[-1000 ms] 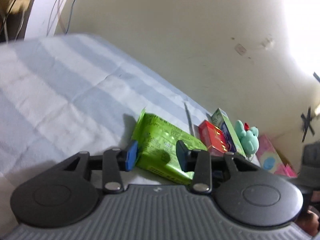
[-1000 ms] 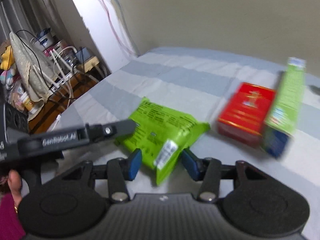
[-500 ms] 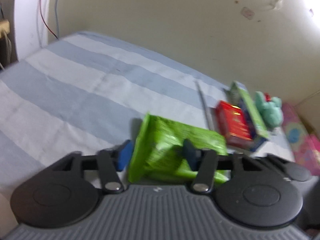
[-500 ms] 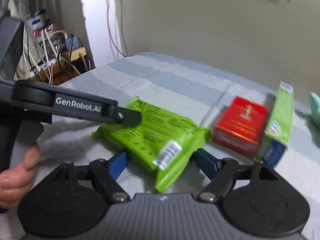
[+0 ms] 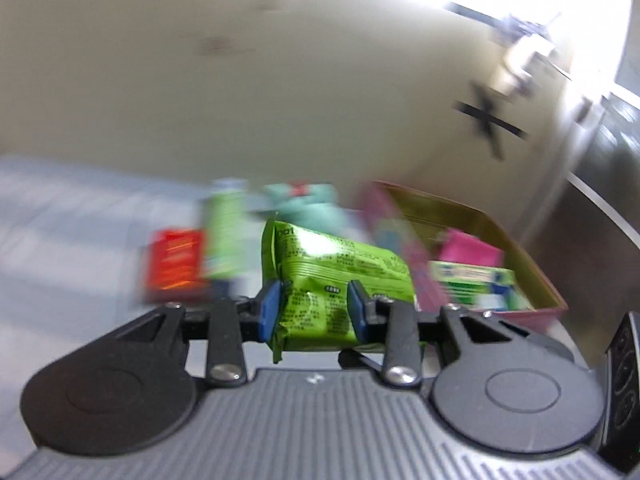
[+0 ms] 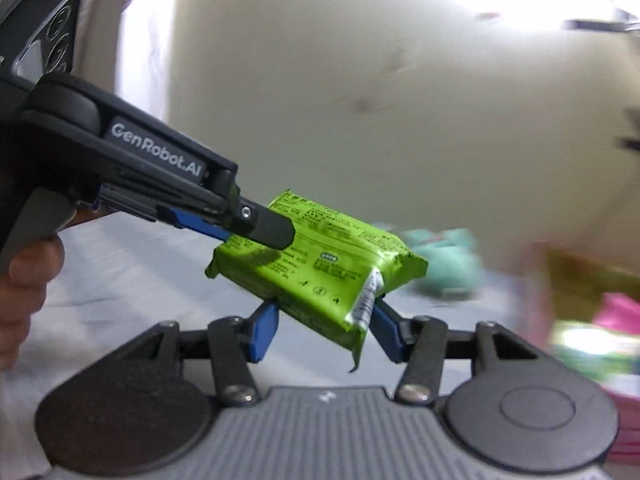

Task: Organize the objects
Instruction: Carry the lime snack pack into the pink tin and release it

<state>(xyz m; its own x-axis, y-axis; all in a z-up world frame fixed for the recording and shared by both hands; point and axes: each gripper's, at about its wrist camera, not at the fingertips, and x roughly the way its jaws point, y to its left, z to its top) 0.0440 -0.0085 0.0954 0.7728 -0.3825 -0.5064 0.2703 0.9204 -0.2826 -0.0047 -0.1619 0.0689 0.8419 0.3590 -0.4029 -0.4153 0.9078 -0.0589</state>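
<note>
Strong glare burns out the upper right, far beyond the fingers [image 5: 269, 309]; everything past them is motion-blurred, edges bowed by fisheye.

Likely home bedroom: striped bedsheet [image 5: 72, 216], teal plush toy [image 6: 444, 256] (blurred), plain painted wall [image 5: 240, 80].

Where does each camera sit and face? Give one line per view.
Left wrist: on the left gripper, facing the wall and open cardboard box; it clamps the green plastic packet.
Right wrist: on the right gripper, facing that wall; the left gripper and left hand show.
Shared: packet, teal plush toy.
</note>
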